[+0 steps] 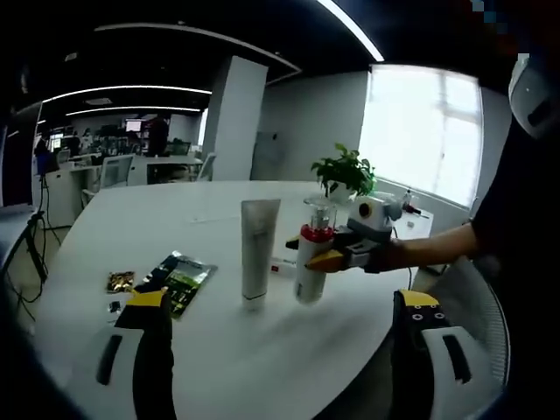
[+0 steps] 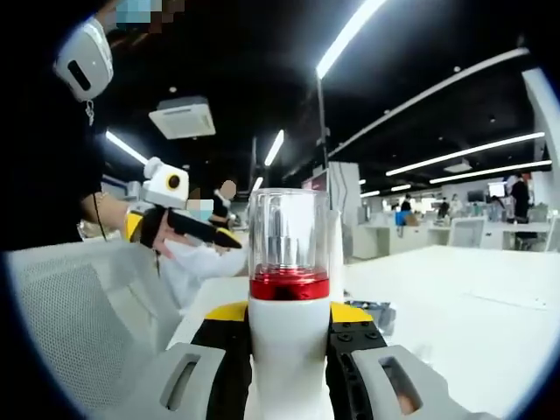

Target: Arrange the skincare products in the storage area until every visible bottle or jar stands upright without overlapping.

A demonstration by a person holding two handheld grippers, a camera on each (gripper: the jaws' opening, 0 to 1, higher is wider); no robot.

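A white pump bottle with a red collar and clear cap stands upright on the round white table. My right gripper reaches in from the right and is shut on it. In the right gripper view the same bottle rises between the yellow-tipped jaws of my right gripper. A grey-white tube stands on its cap just left of the bottle, apart from it. My left gripper is wide open, low and nearer than both products, holding nothing. A hand holds the left gripper up on the left.
A dark green sachet and a small gold packet lie flat left of the tube. A potted plant stands behind the bottle. A white mesh chair is by the table edge. Desks and people fill the far office.
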